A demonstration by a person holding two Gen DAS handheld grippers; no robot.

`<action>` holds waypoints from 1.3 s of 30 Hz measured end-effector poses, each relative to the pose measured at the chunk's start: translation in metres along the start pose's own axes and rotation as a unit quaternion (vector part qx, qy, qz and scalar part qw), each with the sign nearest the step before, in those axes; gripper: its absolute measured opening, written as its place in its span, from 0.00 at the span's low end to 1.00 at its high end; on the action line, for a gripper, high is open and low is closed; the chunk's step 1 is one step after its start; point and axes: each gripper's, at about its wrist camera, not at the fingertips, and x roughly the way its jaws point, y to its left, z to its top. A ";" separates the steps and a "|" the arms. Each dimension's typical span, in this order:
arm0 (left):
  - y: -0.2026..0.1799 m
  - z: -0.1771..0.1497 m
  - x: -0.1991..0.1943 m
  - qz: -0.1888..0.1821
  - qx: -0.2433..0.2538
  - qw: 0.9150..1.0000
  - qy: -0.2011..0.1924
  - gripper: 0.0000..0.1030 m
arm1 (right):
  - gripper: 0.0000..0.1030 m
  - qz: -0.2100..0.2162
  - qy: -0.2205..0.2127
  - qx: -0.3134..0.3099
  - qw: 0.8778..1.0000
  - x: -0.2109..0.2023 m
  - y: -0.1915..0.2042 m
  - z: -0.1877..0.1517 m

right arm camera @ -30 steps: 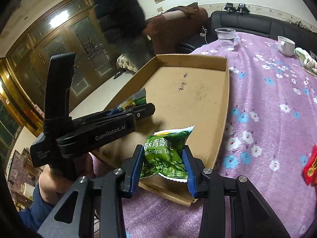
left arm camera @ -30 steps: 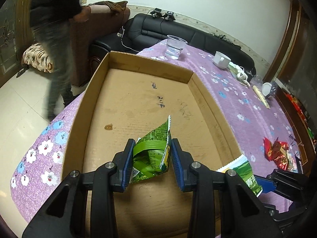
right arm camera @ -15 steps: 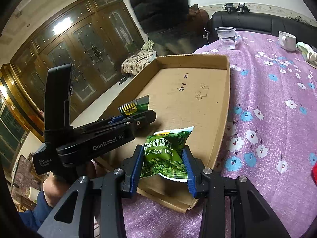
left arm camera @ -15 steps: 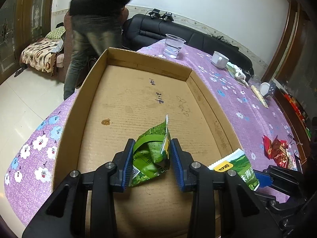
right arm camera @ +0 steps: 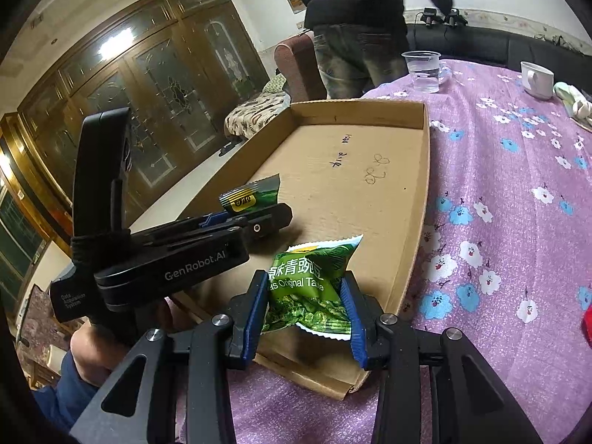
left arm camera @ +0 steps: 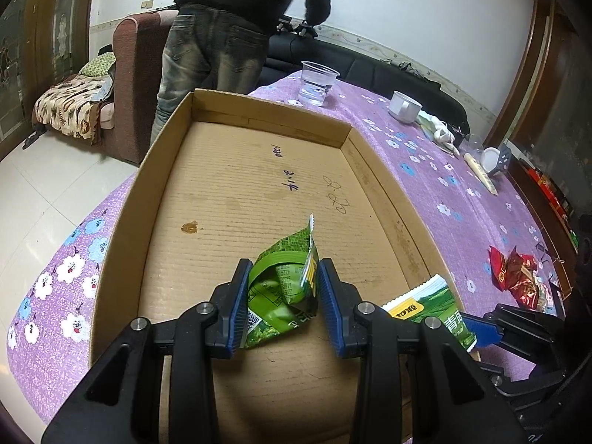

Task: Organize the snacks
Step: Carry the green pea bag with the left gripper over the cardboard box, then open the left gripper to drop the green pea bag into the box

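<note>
Cardboard tray (left arm camera: 122, 222), pea packet (left arm camera: 285, 288) between left claw (left arm camera: 282, 310)

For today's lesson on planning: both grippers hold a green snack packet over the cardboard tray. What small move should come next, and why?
Probably lower the left gripper slightly and open it. Its green packet already hangs over the bare floor of the cardboard tray, well inside the walls. The right gripper holds its packet nearer the tray's corner, so it can follow.
</note>
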 end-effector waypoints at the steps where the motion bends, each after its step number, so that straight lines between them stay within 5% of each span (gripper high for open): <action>1: 0.000 0.000 0.000 0.000 0.000 1.000 0.000 0.33 | 0.39 -0.001 0.000 -0.001 1.000 0.000 0.001 0.000; 32: -0.003 0.000 0.000 0.002 0.002 1.000 0.002 0.33 | 0.41 -0.014 -0.004 -0.010 1.000 -0.002 0.004 -0.002; 39: -0.006 0.000 0.000 -0.004 0.005 1.000 0.004 0.35 | 0.52 -0.015 -0.013 -0.013 1.000 -0.005 0.006 -0.001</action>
